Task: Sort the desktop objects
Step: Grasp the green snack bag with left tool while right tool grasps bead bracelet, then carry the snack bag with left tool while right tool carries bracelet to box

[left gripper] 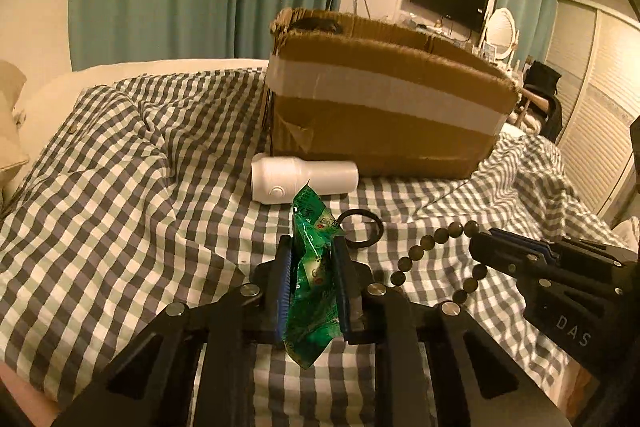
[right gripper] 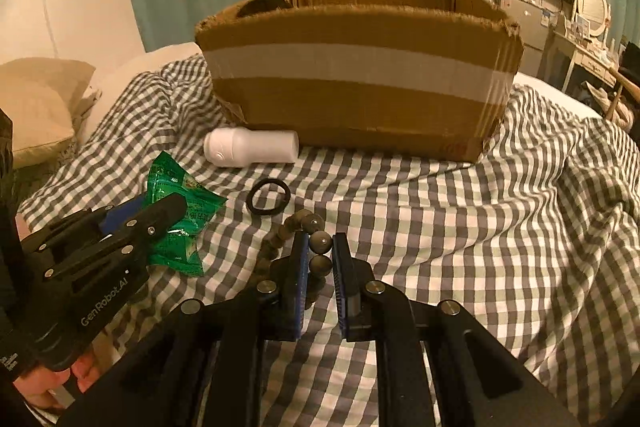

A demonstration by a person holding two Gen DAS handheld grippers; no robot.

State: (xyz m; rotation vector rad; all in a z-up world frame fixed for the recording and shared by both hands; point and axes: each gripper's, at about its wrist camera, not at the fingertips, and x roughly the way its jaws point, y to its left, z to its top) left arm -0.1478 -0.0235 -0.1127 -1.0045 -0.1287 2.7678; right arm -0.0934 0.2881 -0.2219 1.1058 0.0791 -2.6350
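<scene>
Nearest to us in the left wrist view, our left gripper has its tongs clamped on a green snack packet, pads pressing its crinkled middle w/ the top corner sticking up past the tips. Our right gripper is clamped on a string of dark beads, two beads pinched between the pads, the rest of the loop trailing down & to the left onto the checked bedspread. Both items are lifted just off the cloth, near us. Farther off, a black hair tie lies flat on the cloth, then a white bottle on its side touching the near wall of the cardboard box, which stands open-topped at the far middle & looks like the sorting spot. Handling, as we judge it: packet is light, soft, slick foil, so it may slide or crumple; a hold across the middle, as now, seems best. Beads are hard, round & the strand is floppy, so it'll swing; gripping between beads on the cord would slip less. Hair tie is limp, pinch one side of the ring. Bottle is stiff, smooth, prob. rolls; take it across the body.
</scene>
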